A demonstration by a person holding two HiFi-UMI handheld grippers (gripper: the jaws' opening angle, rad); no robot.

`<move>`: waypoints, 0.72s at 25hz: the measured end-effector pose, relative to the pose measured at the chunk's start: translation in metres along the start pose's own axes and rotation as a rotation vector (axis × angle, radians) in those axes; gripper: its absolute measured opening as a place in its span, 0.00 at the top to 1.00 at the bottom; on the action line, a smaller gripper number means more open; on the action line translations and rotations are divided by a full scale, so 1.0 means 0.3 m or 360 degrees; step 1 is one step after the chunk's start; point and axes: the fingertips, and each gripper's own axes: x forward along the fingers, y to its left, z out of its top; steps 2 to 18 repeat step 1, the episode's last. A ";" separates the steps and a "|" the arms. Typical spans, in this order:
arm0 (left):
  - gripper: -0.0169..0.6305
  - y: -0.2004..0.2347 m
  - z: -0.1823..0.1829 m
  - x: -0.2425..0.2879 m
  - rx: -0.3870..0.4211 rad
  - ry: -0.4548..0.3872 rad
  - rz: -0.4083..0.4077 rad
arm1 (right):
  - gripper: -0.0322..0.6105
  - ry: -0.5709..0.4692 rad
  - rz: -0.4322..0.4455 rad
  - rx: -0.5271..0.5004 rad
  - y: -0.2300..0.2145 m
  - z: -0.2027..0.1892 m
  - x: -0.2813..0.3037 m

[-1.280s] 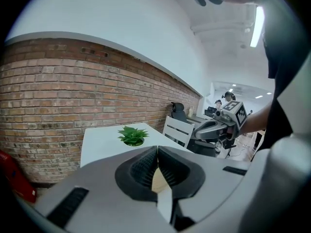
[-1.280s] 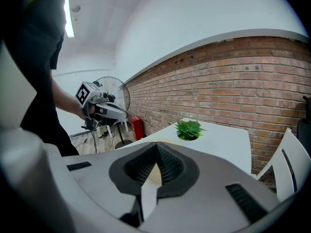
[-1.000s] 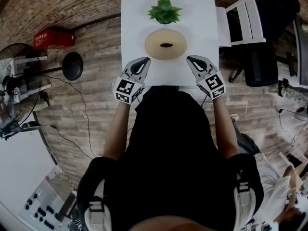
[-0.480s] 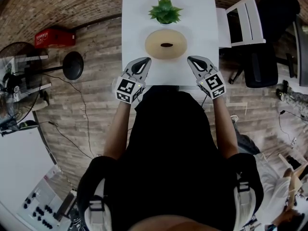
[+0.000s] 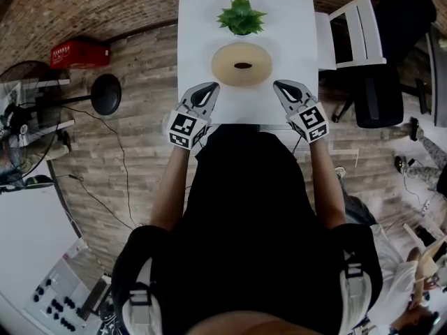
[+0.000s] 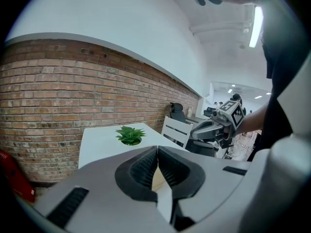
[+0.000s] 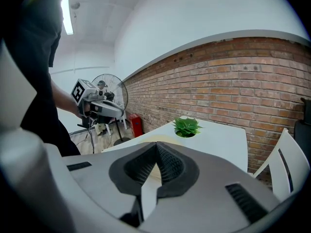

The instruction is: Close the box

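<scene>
Saw one white table [image 5: 199,19] running toward a brick wall [image 6: 58,96], with one green plant [image 5: 240,16] at its far end. Counted one white chair [image 5: 353,30] and one black office chair [image 5: 380,89] just off the table's right side; on the floor to the left, one red case [image 5: 78,53], one round black stand base [image 5: 106,95] and one fan [image 7: 115,89]. Saw bare tabletop between grippers and box. Held two grippers over the table's near edge, well apart: left gripper [image 5: 208,87] and right gripper [image 5: 280,86], both clenched jaw against jaw, empty. Spotted the single box [image 5: 242,64] mid-table, just this side of the plant: round, tan, low, with a small dark oval mark at the centre of its top
</scene>
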 end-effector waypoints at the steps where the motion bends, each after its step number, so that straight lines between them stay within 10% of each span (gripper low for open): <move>1: 0.94 0.001 0.000 0.002 0.0000 0.0000 -0.0002 | 0.96 0.0000 -0.0002 0.0004 -0.002 -0.001 0.002; 18: 0.94 0.001 0.000 0.002 0.0000 0.0000 -0.0002 | 0.96 0.0000 -0.0002 0.0004 -0.002 -0.001 0.002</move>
